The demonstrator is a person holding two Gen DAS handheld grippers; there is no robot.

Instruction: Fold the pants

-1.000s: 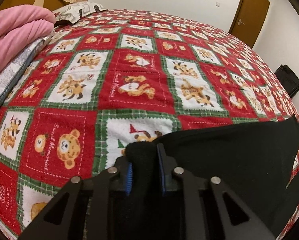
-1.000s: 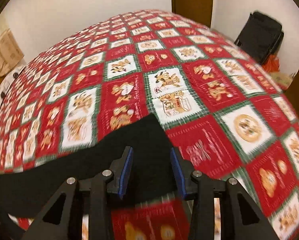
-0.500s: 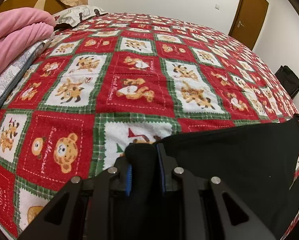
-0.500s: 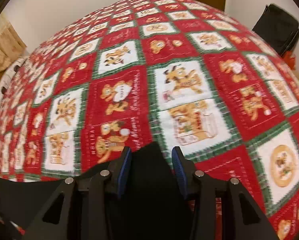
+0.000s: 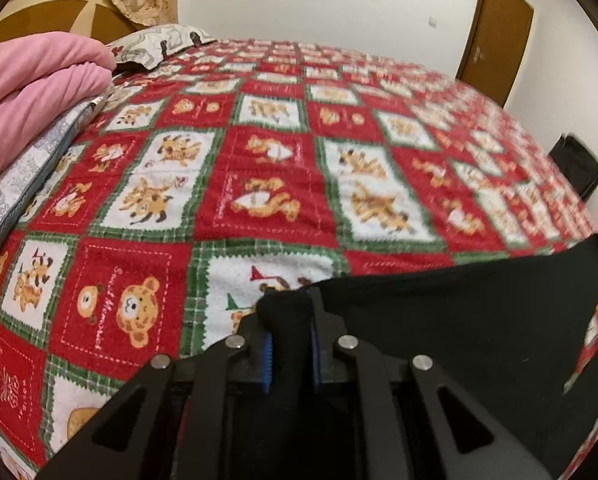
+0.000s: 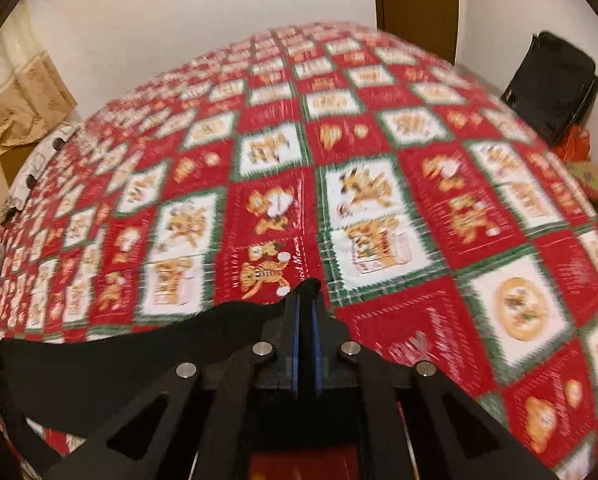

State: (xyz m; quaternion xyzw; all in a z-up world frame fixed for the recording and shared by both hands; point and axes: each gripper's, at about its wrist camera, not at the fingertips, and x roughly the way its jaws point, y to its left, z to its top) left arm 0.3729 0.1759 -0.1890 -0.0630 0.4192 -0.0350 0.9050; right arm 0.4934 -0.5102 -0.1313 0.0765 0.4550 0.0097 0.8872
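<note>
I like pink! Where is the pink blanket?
In the left wrist view, the pink blanket lies folded at the far left, on the bed's edge beside the patterned pillow.

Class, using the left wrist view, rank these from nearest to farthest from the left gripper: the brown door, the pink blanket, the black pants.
1. black pants: clamped in the left gripper, spreading right.
2. pink blanket: far left, on the bed's edge.
3. brown door: upper right, beyond the bed.
</note>
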